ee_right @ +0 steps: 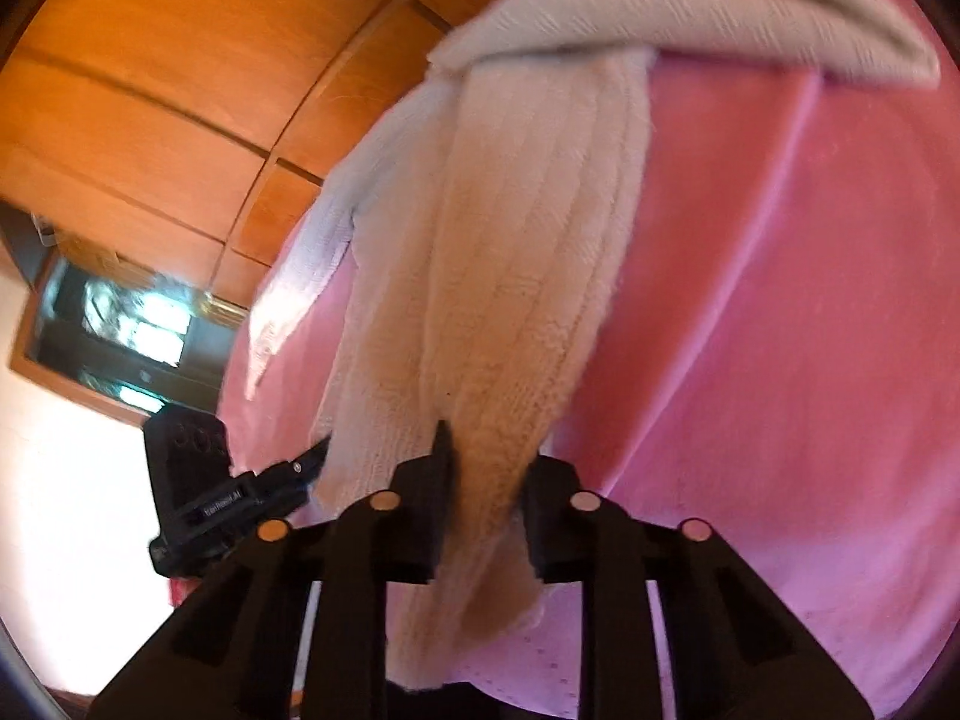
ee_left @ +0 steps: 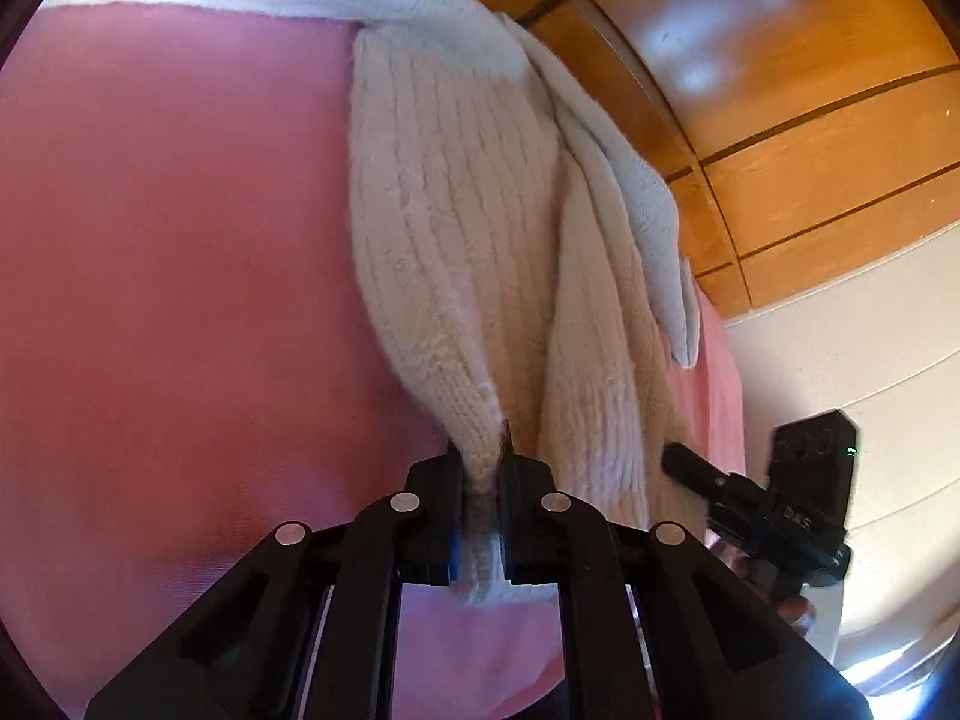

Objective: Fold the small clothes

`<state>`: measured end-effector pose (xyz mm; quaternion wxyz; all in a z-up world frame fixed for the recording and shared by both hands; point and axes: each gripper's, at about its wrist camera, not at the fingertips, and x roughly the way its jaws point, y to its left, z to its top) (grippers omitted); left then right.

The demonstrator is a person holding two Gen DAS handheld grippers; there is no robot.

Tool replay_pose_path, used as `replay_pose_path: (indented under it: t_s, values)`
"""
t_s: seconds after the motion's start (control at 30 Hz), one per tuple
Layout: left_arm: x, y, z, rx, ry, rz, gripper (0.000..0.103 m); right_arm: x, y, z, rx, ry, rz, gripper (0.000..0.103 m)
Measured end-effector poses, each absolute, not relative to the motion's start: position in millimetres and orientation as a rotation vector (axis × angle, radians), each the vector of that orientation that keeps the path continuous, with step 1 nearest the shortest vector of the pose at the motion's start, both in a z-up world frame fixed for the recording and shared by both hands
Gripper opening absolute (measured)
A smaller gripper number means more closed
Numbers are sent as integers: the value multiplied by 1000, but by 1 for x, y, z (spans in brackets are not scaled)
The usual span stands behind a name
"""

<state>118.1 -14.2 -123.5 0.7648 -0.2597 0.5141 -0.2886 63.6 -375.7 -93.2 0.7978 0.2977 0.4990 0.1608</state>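
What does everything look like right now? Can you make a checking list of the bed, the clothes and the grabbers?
Surface: pink sheet, mostly smooth, with long creases in the right wrist view.
Job's things: cream ribbed knit garment stretched over the sheet, pulled toward both cameras.
Clutter: paler white knit piece lying across and beside the cream one.
Grippers: left hand-held gripper shut on a fold of the cream knit; right hand-held gripper shut on another bunch of it.
Cables: nothing seen.
Surroundings: wooden panels, a white wall, and a framed glass opening.
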Motion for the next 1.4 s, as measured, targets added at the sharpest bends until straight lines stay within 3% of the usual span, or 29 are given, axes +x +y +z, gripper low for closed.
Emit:
replay_pose_path:
  t_s: [0.2, 0.33, 0.43, 0.53, 0.77, 0.83, 0.87, 0.9, 0.93, 0.97, 1.0, 1.4]
  values:
    - [112, 29, -50, -566, 997, -693, 6, 33, -390, -15, 505, 896, 354, 6]
    - [89, 72, 23, -572, 926, -752, 6, -4, -404, 36, 511, 775, 380, 5]
    - [76, 97, 46, -507, 934, -704, 6, -20, -412, 37, 531, 769, 359, 5]
    - [74, 106, 23, -443, 1026, -625, 6, -25, -419, -1, 523, 874, 261, 5]
    - [66, 114, -94, -487, 1260, -482, 8, -36, -437, -98, 483, 1124, 22, 5]
    - [65, 126, -106, -576, 1245, -484, 19, -32, -435, -102, 449, 1150, 7, 5]
    - [67, 131, -109, -602, 1233, -472, 31, -29, -434, -102, 450, 1147, 29, 7]
    - [66, 128, -110, -618, 1220, -460, 43, -25, -433, -99, 469, 1130, 57, 18]
    - [68, 132, -110, -651, 1195, -464, 47, -16, -438, -96, 496, 1092, 69, 32]
    - [69, 134, -107, -671, 1180, -485, 50, -12, -440, -90, 514, 1062, 77, 59]
    - [73, 134, -103, -675, 1168, -515, 50, -6, -443, -86, 524, 1032, 80, 61]
    - [179, 134, -77, -624, 1039, -346, 50, 136, -435, -92, 428, 995, 54, 45]
